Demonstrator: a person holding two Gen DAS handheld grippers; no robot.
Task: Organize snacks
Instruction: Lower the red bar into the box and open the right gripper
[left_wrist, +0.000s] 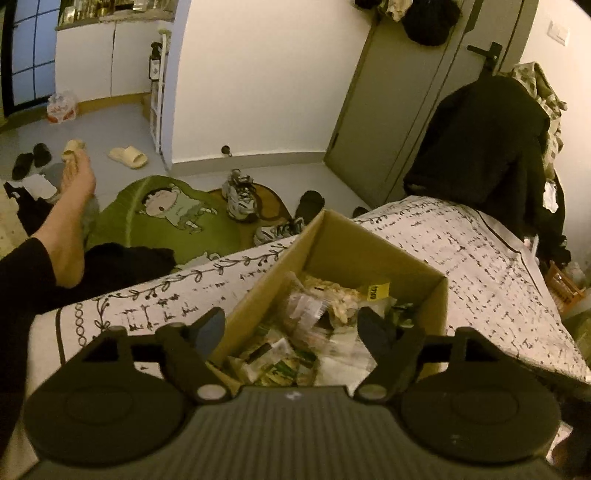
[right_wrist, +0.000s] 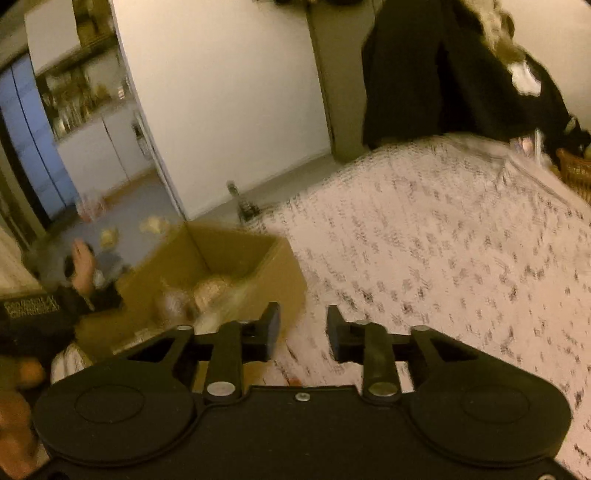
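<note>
1. Snacks (left_wrist: 317, 328) heaped in wrappers inside an open box (left_wrist: 373, 254); a yellow label (left_wrist: 378, 291) among them, toward the far wall.
2. Box on a patterned cloth (left_wrist: 480, 266), set cornerwise near the cloth's edge; in the right view blurred, left of centre (right_wrist: 273, 266).
3. Left gripper (left_wrist: 291, 325) over the box's near end; jaws spread wide, released, nothing between the pads.
4. Right gripper (right_wrist: 303, 328) over bare cloth (right_wrist: 424, 258) just right of the box; jaws parted, seemingly empty, though blur makes this unsure.
5. Bare foot (left_wrist: 70, 221) stretched out left of the cloth; green mat (left_wrist: 166, 218) and shoes (left_wrist: 240, 195) on the floor beyond.
</note>
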